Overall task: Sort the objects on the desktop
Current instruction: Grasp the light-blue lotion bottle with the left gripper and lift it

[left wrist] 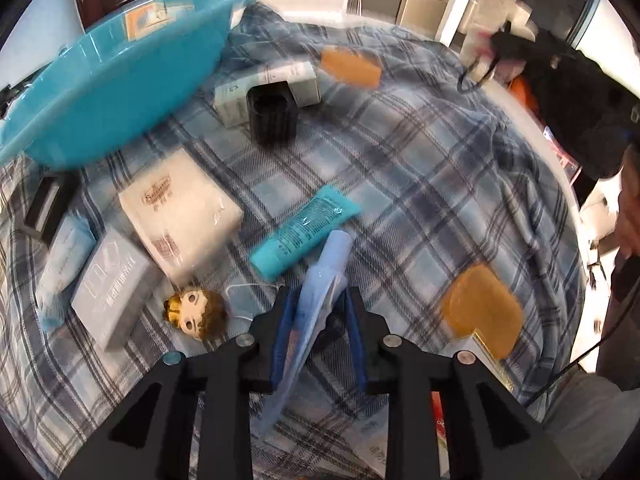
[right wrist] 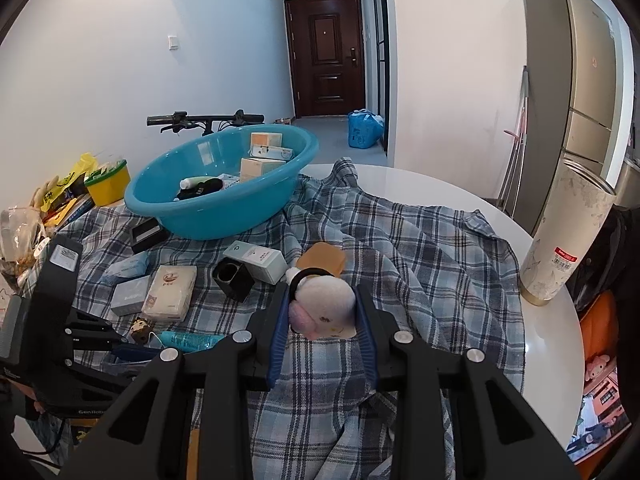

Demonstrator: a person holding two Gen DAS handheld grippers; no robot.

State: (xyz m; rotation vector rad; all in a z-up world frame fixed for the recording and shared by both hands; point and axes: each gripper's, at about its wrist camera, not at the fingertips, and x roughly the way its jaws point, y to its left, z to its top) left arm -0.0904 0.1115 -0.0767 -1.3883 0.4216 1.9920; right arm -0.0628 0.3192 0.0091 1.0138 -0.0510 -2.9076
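Gripping one blue packet (left wrist: 320, 300) and one plush toy (right wrist: 325, 307), two hand-held grippers stand clenched.

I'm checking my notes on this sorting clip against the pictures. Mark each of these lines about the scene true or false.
1. The right gripper is shut on a plush toy. True.
2. The teal basin is empty. False: boxes and a dark item lie in it.
3. The left gripper holds a pale blue packet. True.
4. The teal tube lies in the basin. False: it lies on the plaid cloth.
5. The black square cup stands upright. True.
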